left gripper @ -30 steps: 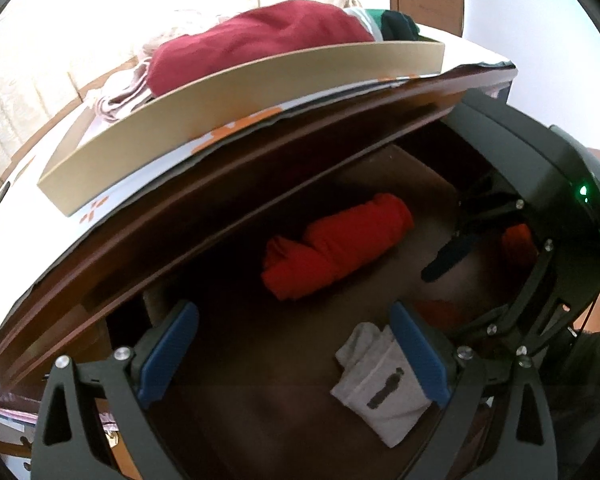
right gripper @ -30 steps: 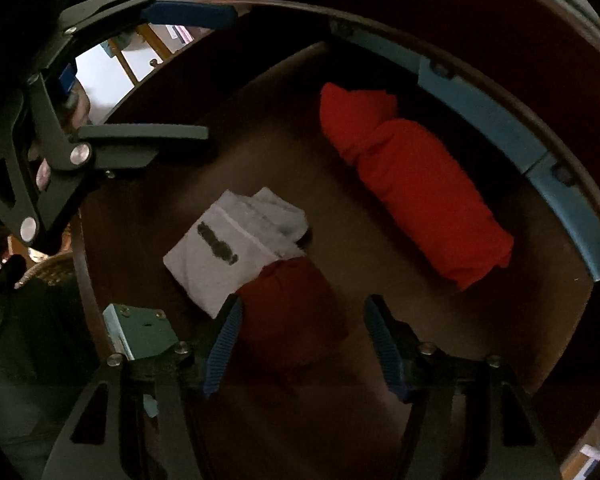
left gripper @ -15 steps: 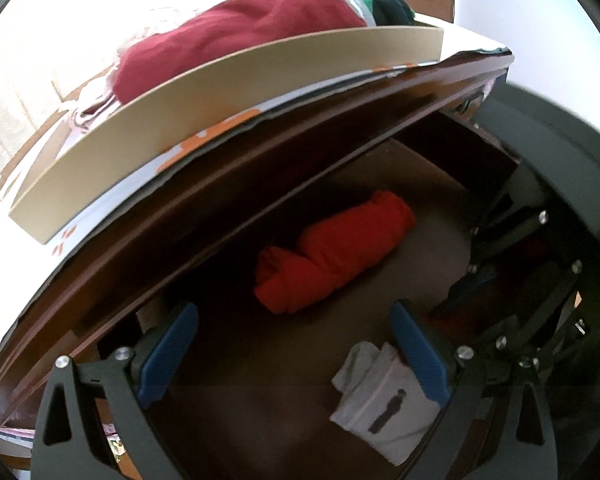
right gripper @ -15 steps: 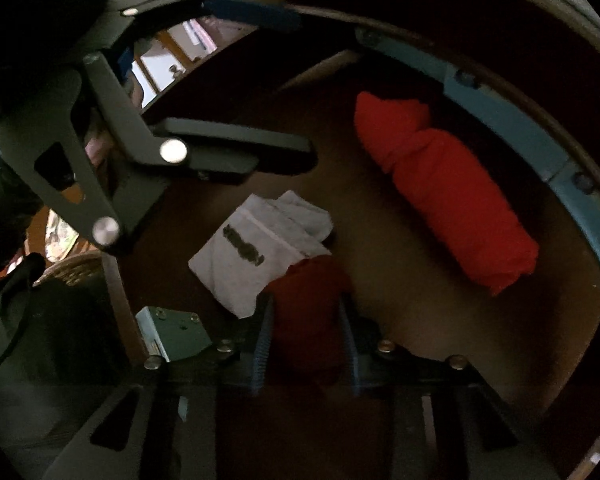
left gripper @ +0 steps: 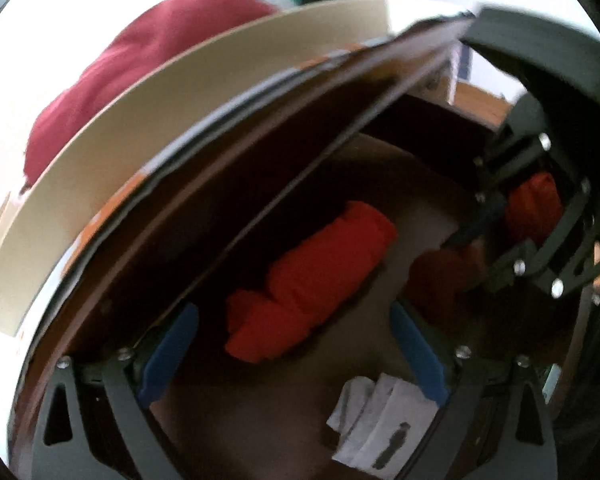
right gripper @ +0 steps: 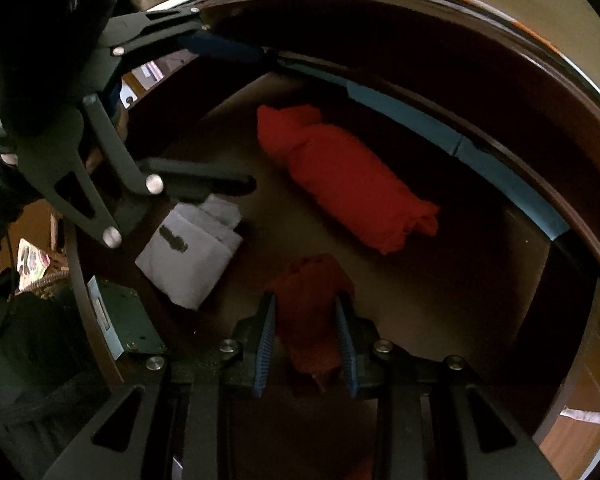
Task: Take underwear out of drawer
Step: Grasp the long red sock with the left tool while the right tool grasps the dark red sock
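The brown wooden drawer (right gripper: 460, 300) stands pulled out. My right gripper (right gripper: 306, 300) is shut on a dark red rolled piece of underwear (right gripper: 308, 280), which its blue pads squeeze just above the drawer floor. A larger orange-red roll (right gripper: 348, 184) (left gripper: 316, 284) lies farther back. A white folded piece with a dark print (right gripper: 188, 256) (left gripper: 384, 428) lies at the front left. My left gripper (left gripper: 292, 312) hangs open over the drawer, above the orange-red roll, holding nothing. It also shows from the side in the right wrist view (right gripper: 255, 120).
On top of the dresser sits a shallow cardboard box (left gripper: 220, 100) holding a maroon cloth (left gripper: 140, 60). A blue strip (right gripper: 480, 152) runs along the drawer's far wall. A metal lock plate (right gripper: 128, 320) is on the drawer front. A woven basket (right gripper: 40, 280) stands outside, to the left.
My right gripper closed on the dark red roll, which now sits clamped between its pads. My left gripper rolled and moved in closer over the orange-red roll.
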Motion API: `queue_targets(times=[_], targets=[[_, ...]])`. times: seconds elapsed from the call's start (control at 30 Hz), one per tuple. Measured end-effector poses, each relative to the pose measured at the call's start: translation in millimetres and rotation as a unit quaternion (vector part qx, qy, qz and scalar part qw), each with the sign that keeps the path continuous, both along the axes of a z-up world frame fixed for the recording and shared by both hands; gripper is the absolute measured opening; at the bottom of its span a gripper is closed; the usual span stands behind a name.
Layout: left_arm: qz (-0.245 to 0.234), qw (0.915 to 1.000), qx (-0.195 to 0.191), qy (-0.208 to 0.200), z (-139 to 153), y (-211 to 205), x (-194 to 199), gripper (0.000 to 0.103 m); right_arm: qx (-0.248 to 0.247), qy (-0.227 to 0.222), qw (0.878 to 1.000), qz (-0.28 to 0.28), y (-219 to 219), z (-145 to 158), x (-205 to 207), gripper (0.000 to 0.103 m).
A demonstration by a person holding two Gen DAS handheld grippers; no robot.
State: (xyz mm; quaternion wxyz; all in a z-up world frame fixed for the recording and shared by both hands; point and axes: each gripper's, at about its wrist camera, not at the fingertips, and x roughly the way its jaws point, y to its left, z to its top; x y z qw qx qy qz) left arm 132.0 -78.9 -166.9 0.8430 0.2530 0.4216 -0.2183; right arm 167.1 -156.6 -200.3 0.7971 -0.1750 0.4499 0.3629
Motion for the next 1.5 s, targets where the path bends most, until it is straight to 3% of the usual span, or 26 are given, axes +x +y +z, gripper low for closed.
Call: queue_targets(times=[0.13, 0.2, 0.43, 0.7, 0.83, 0.97, 1.1, 1.37, 1.5], targets=[[-0.056, 0.9956, 0.071, -0.028, -12, -19, -10, 0.092, 0.000, -0.006, 1.000, -0.001, 1, 2, -4, 0.031], [-0.076, 0.9921, 0.089, -0.044, -14, -24, -13, 0.090, 0.000, -0.008, 1.000, -0.002, 3, 2, -4, 0.031], [-0.131, 0.9803, 0.143, -0.037, -40, -39, -18, 0.079, 0.005, -0.007, 1.000, -0.004, -13, 4, -14, 0.031], [-0.125, 0.9807, 0.149, -0.023, -61, -42, -8, 0.078, 0.009, -0.003, 1.000, -0.003, -18, 6, -6, 0.031], [-0.117, 0.9805, 0.155, -0.027, -65, -43, -10, 0.068, 0.008, -0.002, 1.000, -0.002, -17, 7, -5, 0.031], [-0.100, 0.9823, 0.155, -0.033, -62, -40, -5, 0.034, 0.009, -0.004, 1.000, -0.003, -16, 8, -4, 0.031], [-0.097, 0.9848, 0.142, -0.024, -56, -36, -5, 0.021, 0.014, -0.008, 1.000, -0.005, -17, 8, -5, 0.031], [-0.099, 0.9868, 0.128, 0.009, -50, -27, -24, 0.018, 0.030, -0.008, 0.999, -0.011, -27, 12, -6, 0.031], [-0.109, 0.9851, 0.133, 0.006, -45, -24, -25, 0.021, 0.032, -0.007, 0.999, -0.010, -29, 12, -6, 0.031]])
